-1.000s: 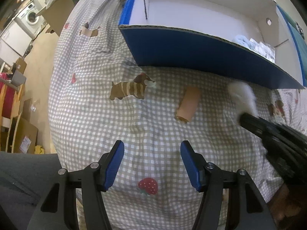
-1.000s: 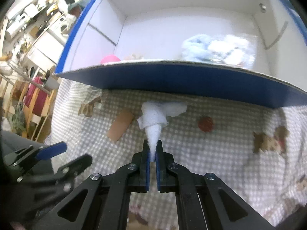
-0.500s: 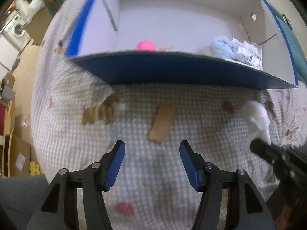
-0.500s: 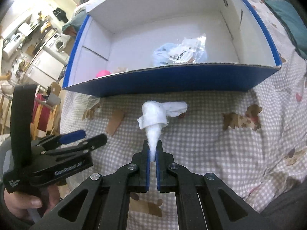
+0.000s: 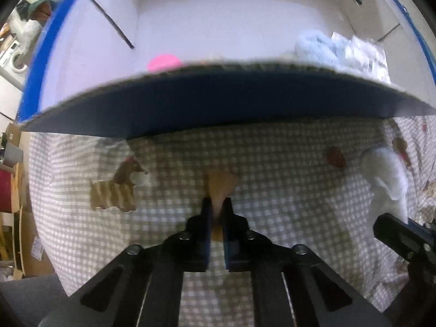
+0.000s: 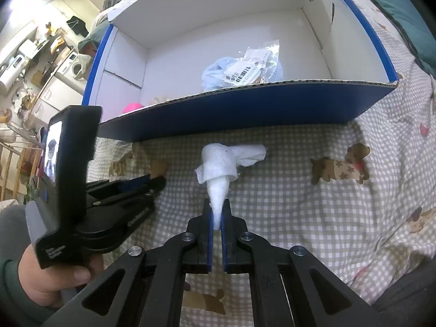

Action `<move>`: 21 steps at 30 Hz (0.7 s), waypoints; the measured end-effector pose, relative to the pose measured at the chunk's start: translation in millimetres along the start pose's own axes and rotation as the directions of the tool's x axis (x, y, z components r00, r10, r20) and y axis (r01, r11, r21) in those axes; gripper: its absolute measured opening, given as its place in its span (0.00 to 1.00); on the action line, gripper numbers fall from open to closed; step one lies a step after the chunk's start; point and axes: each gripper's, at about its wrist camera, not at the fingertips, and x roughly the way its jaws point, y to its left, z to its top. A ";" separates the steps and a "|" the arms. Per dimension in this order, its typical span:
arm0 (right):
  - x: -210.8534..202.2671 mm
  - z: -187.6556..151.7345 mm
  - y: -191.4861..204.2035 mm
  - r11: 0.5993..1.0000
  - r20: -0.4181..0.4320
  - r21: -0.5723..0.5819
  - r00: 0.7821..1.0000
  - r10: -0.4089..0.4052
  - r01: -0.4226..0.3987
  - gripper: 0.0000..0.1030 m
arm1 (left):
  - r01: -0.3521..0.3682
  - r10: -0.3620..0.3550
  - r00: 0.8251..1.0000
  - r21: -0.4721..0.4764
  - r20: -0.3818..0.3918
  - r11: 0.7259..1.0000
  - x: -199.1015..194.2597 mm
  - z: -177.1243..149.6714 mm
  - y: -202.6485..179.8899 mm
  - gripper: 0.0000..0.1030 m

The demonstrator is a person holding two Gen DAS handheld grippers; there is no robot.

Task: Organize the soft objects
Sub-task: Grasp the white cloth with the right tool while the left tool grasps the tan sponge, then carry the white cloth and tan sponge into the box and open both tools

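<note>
In the left wrist view, the left gripper at lower centre of the frame has its blue-padded jaws pinched tight on a small tan, soft flat piece, whose wider end fans out above the fingertips over the grey-and-white checked cloth with dachshund prints. Across the upper half of that frame stands the blue-walled cardboard box with a white inside, and in it lie a pink round object at its left and a pale blue fluffy bundle beside a clear plastic packet at its right. In the right wrist view, the right gripper at lower centre is clamped on the narrow tail of a white knotted soft cloth, which rises from the jaws in front of the box's near wall, in mid-frame. At lower left of that frame a hand grips the handle of the left gripper, whose tips lie on the tan piece near the box.
</note>
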 end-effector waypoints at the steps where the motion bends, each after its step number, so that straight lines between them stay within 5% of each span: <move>1: -0.3 -0.3 -1.1 1.000 -0.001 -0.003 1.000 0.000 0.000 0.06 | -0.004 0.004 1.000 -0.005 0.011 1.000 -2.4 -0.6 1.8 0.05; 21: -2.3 -2.8 7.3 0.998 0.027 -0.039 0.999 -0.040 0.041 0.06 | 0.003 0.000 0.999 -0.088 0.033 0.996 -33.6 -51.3 36.7 0.04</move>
